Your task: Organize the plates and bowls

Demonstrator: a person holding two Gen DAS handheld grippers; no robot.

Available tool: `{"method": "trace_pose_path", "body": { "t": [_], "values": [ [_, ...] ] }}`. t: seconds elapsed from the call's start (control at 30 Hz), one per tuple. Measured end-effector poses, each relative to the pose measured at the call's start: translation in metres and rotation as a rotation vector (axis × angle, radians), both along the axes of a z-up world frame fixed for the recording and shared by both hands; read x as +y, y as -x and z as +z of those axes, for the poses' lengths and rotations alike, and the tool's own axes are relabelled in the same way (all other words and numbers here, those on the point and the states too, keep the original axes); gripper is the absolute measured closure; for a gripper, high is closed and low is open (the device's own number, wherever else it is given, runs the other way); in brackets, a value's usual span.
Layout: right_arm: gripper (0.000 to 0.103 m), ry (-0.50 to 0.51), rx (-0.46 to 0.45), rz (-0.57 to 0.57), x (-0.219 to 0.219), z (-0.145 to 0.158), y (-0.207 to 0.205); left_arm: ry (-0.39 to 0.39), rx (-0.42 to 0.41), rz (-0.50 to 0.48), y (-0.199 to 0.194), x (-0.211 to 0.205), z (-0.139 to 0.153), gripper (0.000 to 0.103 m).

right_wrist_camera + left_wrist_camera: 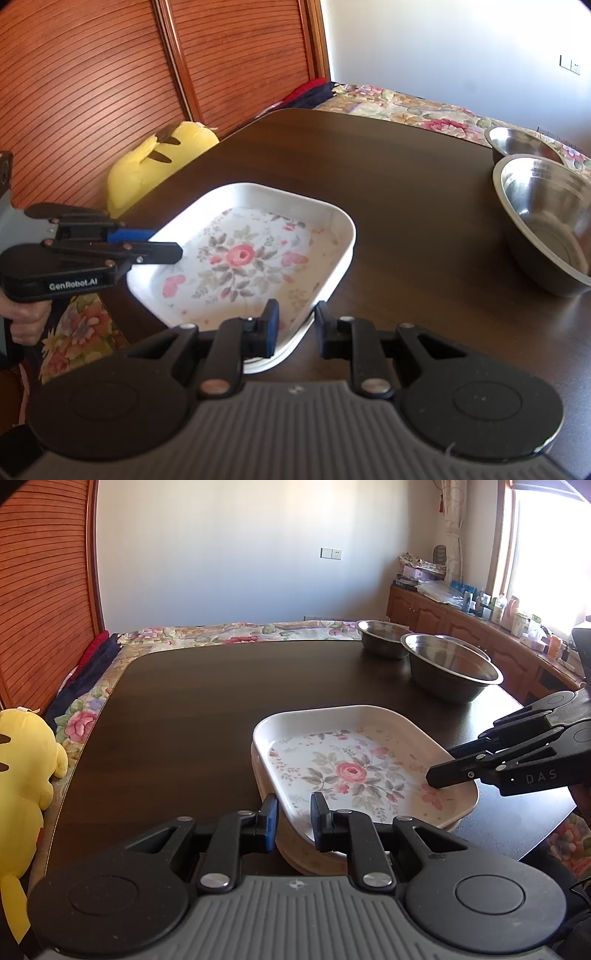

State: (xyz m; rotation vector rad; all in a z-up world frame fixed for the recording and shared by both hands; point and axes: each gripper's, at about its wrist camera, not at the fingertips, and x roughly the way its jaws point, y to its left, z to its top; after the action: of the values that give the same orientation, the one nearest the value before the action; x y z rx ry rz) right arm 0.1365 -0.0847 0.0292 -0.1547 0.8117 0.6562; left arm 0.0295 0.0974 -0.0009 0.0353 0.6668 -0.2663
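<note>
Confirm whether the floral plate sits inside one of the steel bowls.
No: the floral plate lies on the dark table, apart from both steel bowls.

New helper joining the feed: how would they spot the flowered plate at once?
On the dark wooden table, look at the near edge, in front of two steel bowls. The flowered plate is cream, rounded-rectangular, with a pink rose printed inside, resting on another plate.

Bright daylight fr window (546,546), blown out; fisheye warp, sharp
</note>
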Motion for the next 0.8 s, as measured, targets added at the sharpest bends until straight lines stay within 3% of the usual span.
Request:
{"method": "trace_pose_path", "body": {
  "t": [0.6,0.8],
  "values": [
    [0.08,-0.012,-0.029,-0.004,-0.003,-0.002,0.006,-0.009,0.0,0.015,-0.001,-0.002,-0.006,0.079],
    [0.08,-0.035,-0.061,-0.026,-0.009,0.004,0.01,-0.01,-0.013,0.021,-0.001,0.0,-0.003,0.067]
  ]
}}
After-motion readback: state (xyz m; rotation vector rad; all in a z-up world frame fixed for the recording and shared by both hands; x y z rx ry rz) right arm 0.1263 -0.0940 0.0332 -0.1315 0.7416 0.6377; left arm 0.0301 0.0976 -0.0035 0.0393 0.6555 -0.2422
